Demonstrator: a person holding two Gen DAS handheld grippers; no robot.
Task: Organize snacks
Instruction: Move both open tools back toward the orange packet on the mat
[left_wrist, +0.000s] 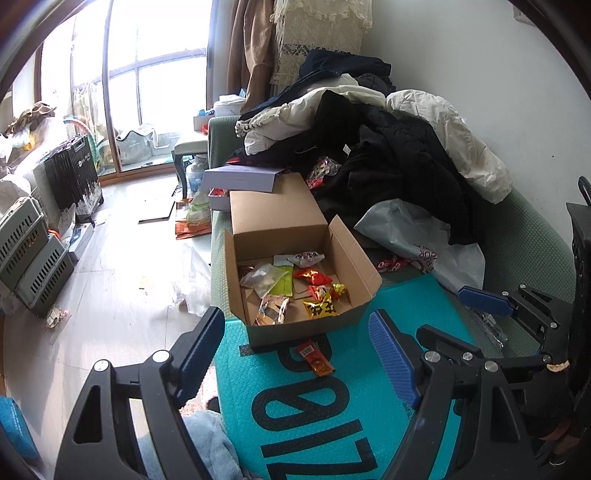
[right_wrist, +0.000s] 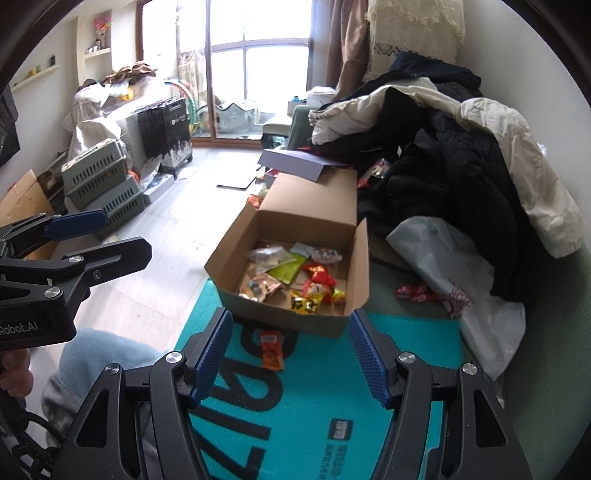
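**Both claws wide and empty over the teal mailer, snack box just ahead**

Left wrist view: the left gripper (left_wrist: 299, 354) hangs over a teal bubble mailer (left_wrist: 343, 413) spread on a green sofa seat (left_wrist: 524, 236). Its blue-padded jaws stand wide apart with nothing between them. An open cardboard box (left_wrist: 295, 258) sits at the mailer's far edge, partly on it, flaps up; inside lie loose snack packets (left_wrist: 295, 288) in red, yellow, green and silver. One orange snack packet (left_wrist: 317, 359) lies alone on the mailer, just in front of the box's near wall. The right gripper (left_wrist: 461, 314) shows at the right edge, also open and empty. Behind the box a heap of dark and cream clothes (left_wrist: 388, 147) covers the seat's far end, with a grey plastic bag (left_wrist: 417, 236) beside the box.

Right wrist view: the right gripper (right_wrist: 291, 354) is over the same mailer (right_wrist: 332, 406), jaws spread wide, holding nothing. The orange packet (right_wrist: 272, 352) lies between the jaw tips in view, apart from both pads. The box (right_wrist: 295, 258) stands just beyond. The left gripper (right_wrist: 92, 236) reaches in from the left edge, open. A red wrapper (right_wrist: 413, 291) lies on the seat, right of the box.
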